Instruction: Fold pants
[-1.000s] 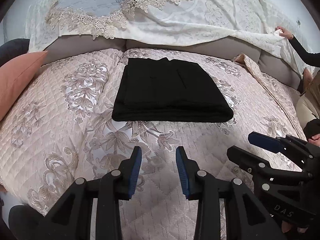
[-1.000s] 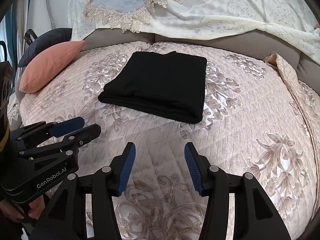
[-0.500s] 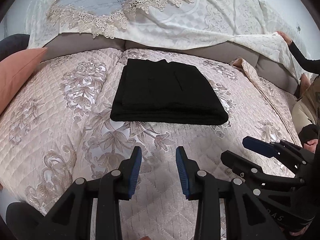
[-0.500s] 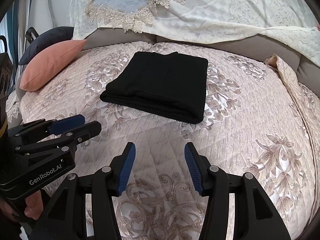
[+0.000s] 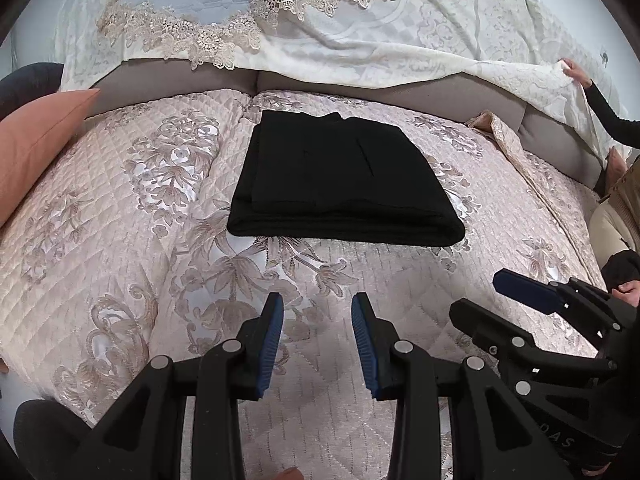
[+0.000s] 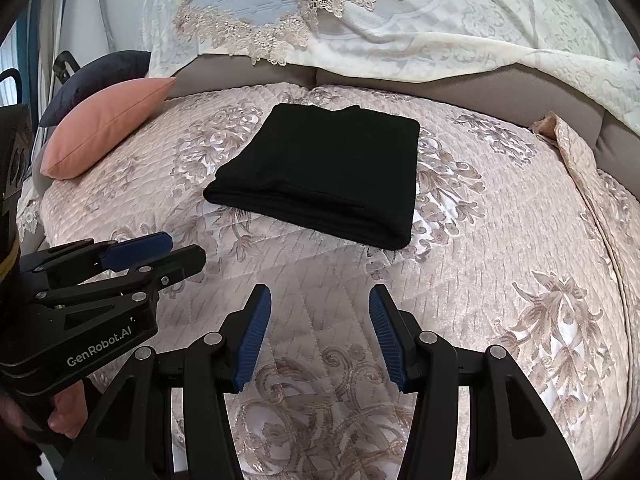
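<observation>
Both grippers released, black pants folded beyond them

Left gripper (image 5: pixel 317 338) and right gripper (image 6: pixel 320 334) hover with jaws apart and empty over the quilted bedspread (image 6: pixel 500 264). The folded pants (image 6: pixel 320 172) lie mid-bed, long axis left-right, thick fold edge nearest, bare quilt all round; an orange pillow (image 6: pixel 104 124) far left.

Black pants (image 5: pixel 340 184) — folded into a flat rectangle on the quilt (image 5: pixel 120 240).

I count one folded pair of black pants (image 5: pixel 340 184) and two grippers, left (image 5: pixel 317 344) and right (image 6: pixel 320 334). Far left I see two cushions, one pink (image 6: pixel 106 124), one dark (image 6: pixel 100 76).
</observation>
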`<state>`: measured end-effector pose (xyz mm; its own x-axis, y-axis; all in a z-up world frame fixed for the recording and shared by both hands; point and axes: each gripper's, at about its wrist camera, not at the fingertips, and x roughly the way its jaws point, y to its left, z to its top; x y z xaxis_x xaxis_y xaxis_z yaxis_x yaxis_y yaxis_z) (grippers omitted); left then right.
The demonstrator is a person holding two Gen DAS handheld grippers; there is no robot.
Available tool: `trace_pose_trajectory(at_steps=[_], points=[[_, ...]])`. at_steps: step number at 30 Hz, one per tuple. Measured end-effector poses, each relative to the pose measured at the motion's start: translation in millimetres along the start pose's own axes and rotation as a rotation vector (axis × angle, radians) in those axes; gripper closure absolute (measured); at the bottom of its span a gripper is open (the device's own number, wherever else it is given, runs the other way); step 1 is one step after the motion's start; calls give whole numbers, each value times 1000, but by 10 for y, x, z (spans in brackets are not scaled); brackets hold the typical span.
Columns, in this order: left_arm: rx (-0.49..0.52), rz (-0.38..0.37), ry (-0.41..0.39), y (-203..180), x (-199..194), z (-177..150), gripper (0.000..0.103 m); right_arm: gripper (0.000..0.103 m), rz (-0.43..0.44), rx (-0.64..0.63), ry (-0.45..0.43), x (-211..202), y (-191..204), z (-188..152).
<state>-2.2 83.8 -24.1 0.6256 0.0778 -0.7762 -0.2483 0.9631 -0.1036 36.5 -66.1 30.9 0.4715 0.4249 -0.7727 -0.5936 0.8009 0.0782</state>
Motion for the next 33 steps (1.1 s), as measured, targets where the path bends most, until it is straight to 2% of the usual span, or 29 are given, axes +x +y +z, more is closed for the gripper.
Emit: trace_pose_trajectory(at_steps=[33], points=[[19, 22, -7, -39, -46, 21, 65, 51, -6, -7, -4, -32, 15, 13]])
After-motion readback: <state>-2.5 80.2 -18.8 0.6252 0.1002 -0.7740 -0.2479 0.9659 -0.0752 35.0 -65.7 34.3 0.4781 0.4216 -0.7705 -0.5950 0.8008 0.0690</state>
